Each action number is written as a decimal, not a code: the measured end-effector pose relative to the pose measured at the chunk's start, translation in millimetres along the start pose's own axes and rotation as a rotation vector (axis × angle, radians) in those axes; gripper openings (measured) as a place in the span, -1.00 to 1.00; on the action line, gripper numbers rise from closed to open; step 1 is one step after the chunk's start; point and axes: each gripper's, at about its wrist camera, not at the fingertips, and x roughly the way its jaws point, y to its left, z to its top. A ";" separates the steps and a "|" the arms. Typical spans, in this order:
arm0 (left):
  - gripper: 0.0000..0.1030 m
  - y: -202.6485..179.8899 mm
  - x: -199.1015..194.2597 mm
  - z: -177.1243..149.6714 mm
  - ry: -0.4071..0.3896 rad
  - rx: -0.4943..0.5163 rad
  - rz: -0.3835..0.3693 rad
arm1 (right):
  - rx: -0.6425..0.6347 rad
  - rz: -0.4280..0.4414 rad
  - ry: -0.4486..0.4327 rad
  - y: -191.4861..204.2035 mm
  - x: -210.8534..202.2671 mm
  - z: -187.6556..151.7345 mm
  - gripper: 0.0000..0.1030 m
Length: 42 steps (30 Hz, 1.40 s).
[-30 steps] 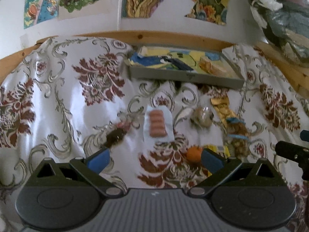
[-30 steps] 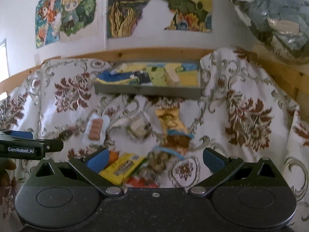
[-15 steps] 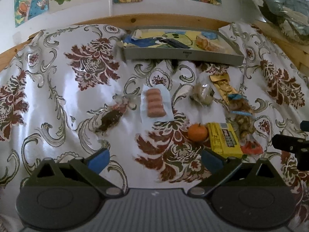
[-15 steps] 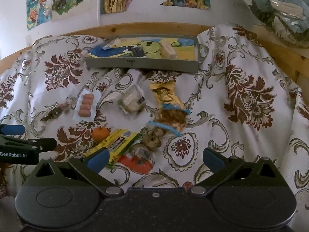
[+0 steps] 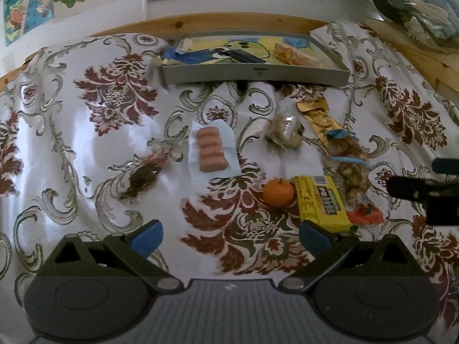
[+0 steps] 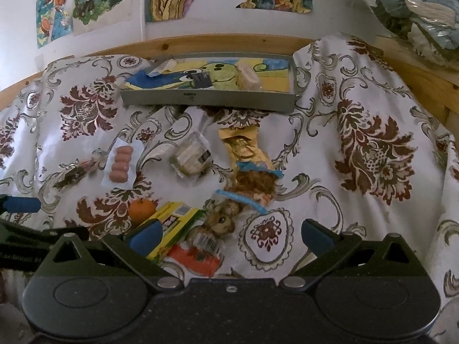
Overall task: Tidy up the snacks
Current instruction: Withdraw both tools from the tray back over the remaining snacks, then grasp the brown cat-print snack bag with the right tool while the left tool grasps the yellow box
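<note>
Snacks lie scattered on a floral cloth: a pack of pink sausages (image 5: pixel 210 153) (image 6: pixel 121 162), a small orange (image 5: pixel 278 192) (image 6: pixel 141 209), a yellow bar pack (image 5: pixel 321 203) (image 6: pixel 169 230), a clear wrapped sweet (image 5: pixel 287 134) (image 6: pixel 191 157), a gold wrapper (image 5: pixel 318 117) (image 6: pixel 243 147), nut bags (image 5: pixel 348 154) (image 6: pixel 254 182), an orange packet (image 5: pixel 364 215) (image 6: pixel 198 259) and a dark wrapped candy (image 5: pixel 142 176) (image 6: pixel 70 176). A grey tray (image 5: pixel 255 73) (image 6: pixel 206 99) at the back holds a few items. My left gripper (image 5: pixel 229 233) and right gripper (image 6: pixel 229 233) hover open, holding nothing.
A wooden rail (image 5: pixel 229 23) and a wall with posters (image 6: pixel 86 3) stand behind the tray. A bundled bag (image 6: pixel 416 8) sits at the upper right. The cloth (image 6: pixel 373 149) slopes off to the right. The other gripper's fingers (image 5: pixel 424 192) show at the right edge of the left wrist view.
Both grippers have pulled back and tilted down, so more of the cloth and the near snacks show. Nothing on the cloth has moved.
</note>
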 end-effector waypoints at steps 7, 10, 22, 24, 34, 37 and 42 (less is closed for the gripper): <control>0.99 -7.1 13.3 4.1 0.029 0.013 -0.034 | -0.063 -0.033 0.014 -4.8 23.4 4.2 0.99; 0.99 -11.7 18.9 4.2 0.039 0.021 -0.067 | -0.073 -0.013 0.029 -10.9 35.1 7.1 0.99; 0.99 -32.6 40.8 5.7 0.080 0.101 -0.161 | -0.095 0.104 0.085 -8.8 67.4 11.2 0.68; 0.99 -34.2 43.4 6.2 0.087 0.103 -0.174 | -0.101 0.116 0.114 -5.0 75.3 9.9 0.65; 0.93 -37.2 46.4 6.2 0.100 0.085 -0.225 | -0.142 0.076 0.181 -14.6 78.7 -1.8 0.51; 0.90 -36.4 47.4 8.5 0.101 0.063 -0.240 | -0.143 0.055 0.170 -24.8 71.5 -6.3 0.45; 0.76 -37.3 60.3 16.3 0.141 -0.007 -0.254 | -0.116 0.080 0.144 -33.9 65.6 -10.9 0.31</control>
